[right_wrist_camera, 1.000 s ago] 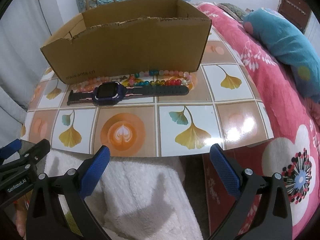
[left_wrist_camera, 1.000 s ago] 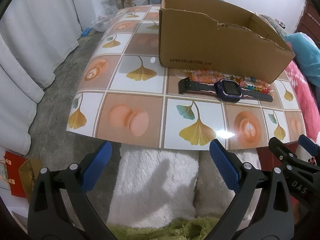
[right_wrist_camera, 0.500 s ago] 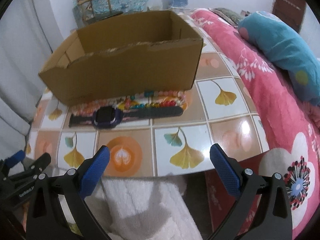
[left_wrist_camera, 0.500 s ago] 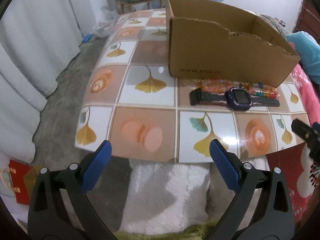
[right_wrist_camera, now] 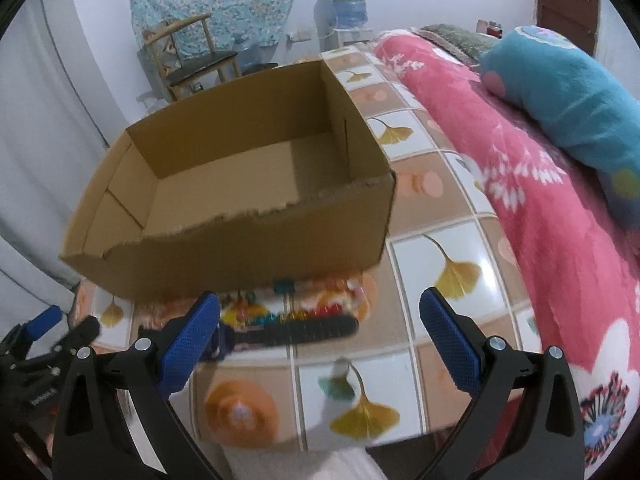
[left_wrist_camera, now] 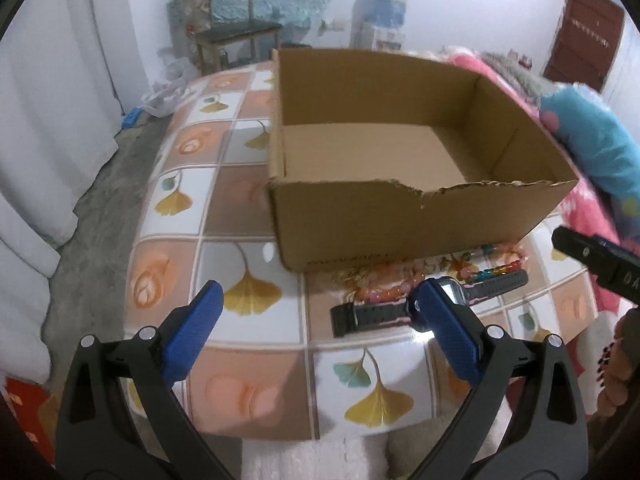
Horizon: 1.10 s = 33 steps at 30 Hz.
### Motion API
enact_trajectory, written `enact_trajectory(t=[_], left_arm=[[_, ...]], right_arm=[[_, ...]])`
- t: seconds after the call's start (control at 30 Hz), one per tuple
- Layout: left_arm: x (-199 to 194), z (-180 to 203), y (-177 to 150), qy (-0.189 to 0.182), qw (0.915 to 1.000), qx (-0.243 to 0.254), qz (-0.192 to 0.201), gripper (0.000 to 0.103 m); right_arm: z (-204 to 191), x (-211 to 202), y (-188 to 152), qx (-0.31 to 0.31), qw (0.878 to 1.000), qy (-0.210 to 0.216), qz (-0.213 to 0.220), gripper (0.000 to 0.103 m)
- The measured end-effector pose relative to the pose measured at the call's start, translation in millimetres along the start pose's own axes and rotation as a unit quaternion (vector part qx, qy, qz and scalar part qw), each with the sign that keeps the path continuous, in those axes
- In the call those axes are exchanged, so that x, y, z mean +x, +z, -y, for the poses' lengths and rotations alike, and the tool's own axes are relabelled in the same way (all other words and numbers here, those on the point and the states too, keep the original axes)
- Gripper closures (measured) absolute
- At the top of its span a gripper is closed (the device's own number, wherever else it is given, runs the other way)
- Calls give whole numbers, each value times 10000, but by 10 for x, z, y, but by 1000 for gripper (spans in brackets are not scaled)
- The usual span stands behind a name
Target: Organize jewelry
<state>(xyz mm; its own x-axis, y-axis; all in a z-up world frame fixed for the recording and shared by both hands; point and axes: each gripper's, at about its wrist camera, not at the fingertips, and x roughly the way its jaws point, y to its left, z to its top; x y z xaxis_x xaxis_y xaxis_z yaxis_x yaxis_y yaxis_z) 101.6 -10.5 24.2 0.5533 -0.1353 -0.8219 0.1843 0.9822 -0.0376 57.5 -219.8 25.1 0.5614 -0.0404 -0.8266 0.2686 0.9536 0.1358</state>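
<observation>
An open, empty cardboard box (left_wrist_camera: 400, 184) stands on a tiled table (left_wrist_camera: 224, 208); it also shows in the right wrist view (right_wrist_camera: 240, 216). In front of it lie a dark watch (left_wrist_camera: 384, 314), seen again in the right wrist view (right_wrist_camera: 304, 330), and colourful bead bracelets (left_wrist_camera: 404, 284), seen again in the right wrist view (right_wrist_camera: 320, 300). My left gripper (left_wrist_camera: 316, 328) is open and empty, above the table just left of the watch. My right gripper (right_wrist_camera: 320, 336) is open and empty, over the watch strap.
A pink floral bed (right_wrist_camera: 520, 184) with a blue pillow (right_wrist_camera: 560, 96) borders the table's right side. A chair (right_wrist_camera: 192, 60) and a water dispenser (right_wrist_camera: 348, 4) stand behind. White curtains (left_wrist_camera: 48, 100) hang at the left. A white rug lies below the table's front edge.
Both grippers have risen and moved forward over the table toward the watch and beads. The box interior has come into view. Both stay open.
</observation>
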Motion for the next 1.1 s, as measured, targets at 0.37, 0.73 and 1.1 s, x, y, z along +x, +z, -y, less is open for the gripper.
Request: enact_trajectory(t=[0.37, 0.73, 1.1], left_arm=[[363, 7, 240, 410, 9984, -105, -380, 8], [602, -56, 558, 607, 9978, -72, -245, 8], [413, -169, 216, 382, 9987, 181, -288, 8]], right_arm=[[21, 400, 251, 79, 9988, 344, -333, 6], [-21, 591, 605, 29, 9991, 393, -158, 6], [-19, 307, 276, -791, 9967, 115, -134, 6]])
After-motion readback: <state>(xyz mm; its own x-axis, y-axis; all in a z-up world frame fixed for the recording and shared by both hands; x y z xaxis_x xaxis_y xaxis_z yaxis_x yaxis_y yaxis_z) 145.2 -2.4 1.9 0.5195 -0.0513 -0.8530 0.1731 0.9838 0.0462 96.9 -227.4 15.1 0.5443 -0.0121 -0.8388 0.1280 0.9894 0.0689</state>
